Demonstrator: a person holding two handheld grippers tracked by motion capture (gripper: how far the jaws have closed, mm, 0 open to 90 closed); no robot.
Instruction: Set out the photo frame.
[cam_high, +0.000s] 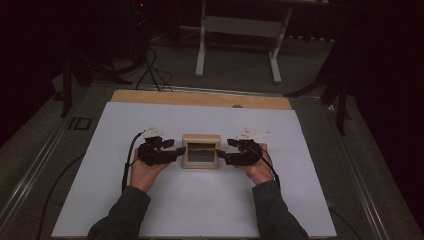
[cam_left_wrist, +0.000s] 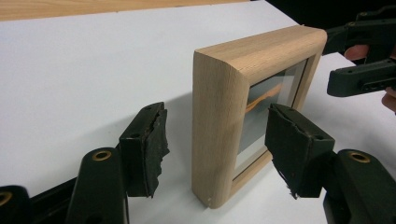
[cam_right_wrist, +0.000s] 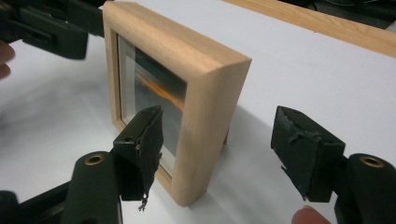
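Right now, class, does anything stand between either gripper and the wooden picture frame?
Nothing visible does. The left gripper and the right gripper are both open, each straddling one side edge of the upright picture frame, with only bare white table sheet around it.

The room is dark beyond the white sheet on the wooden table. Farther off, a pale desk frame stands on grey floor, with black cables trailing.
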